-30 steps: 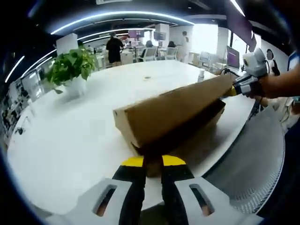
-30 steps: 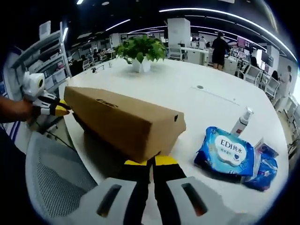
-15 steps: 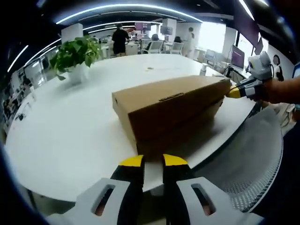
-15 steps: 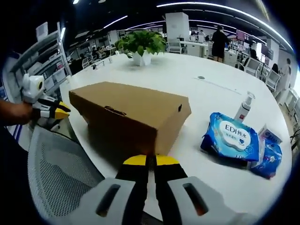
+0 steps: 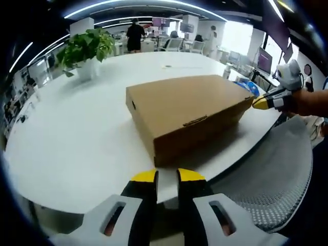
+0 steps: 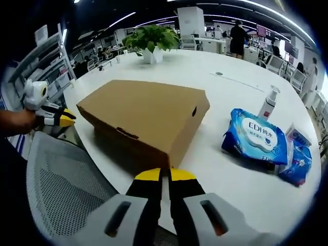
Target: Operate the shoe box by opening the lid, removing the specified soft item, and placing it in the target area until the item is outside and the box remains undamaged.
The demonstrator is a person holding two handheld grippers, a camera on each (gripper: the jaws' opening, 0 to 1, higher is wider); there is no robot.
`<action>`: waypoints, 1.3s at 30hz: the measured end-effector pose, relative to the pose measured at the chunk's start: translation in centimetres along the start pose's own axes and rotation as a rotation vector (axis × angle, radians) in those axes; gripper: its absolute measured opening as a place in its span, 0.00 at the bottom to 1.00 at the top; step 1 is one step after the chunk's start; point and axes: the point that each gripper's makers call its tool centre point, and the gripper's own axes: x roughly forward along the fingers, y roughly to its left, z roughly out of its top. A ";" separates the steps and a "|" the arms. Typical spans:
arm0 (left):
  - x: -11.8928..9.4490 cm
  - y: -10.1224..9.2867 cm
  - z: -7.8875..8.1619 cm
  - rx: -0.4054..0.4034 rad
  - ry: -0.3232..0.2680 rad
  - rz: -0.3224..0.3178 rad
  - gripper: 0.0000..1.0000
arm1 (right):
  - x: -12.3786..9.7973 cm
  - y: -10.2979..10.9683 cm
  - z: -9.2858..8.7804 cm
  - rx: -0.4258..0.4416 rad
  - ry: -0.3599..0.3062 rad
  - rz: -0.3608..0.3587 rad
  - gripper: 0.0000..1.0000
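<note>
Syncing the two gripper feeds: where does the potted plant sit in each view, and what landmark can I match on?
Left gripper view: potted plant upper left, on the white table beyond the box.
Right gripper view: potted plant top centre, at the table's far side.
Shared landmark: the cardboard shoe box, lid shut, mid-frame in both.

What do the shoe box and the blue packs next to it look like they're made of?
The shoe box looks like plain brown cardboard: matte, with creased edges. The blue packs look like soft plastic film, glossy and wrinkled, probably wet wipes.
</note>
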 end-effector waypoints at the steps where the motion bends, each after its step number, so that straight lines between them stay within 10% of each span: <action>1: 0.0 0.0 0.1 0.000 -0.001 -0.001 0.11 | 0.0 0.0 -0.1 -0.001 0.003 0.001 0.02; 7: -1.9 0.8 2.8 -0.039 -0.119 0.061 0.12 | -2.1 -0.5 1.1 -0.019 -0.011 -0.025 0.04; 15: -4.4 0.6 9.4 0.160 -0.341 0.130 0.12 | -4.1 -0.4 7.0 -0.111 -0.174 -0.058 0.04; 39: 1.5 0.4 6.0 0.152 -0.154 0.052 0.14 | 0.0 0.6 4.0 -0.138 -0.093 0.000 0.05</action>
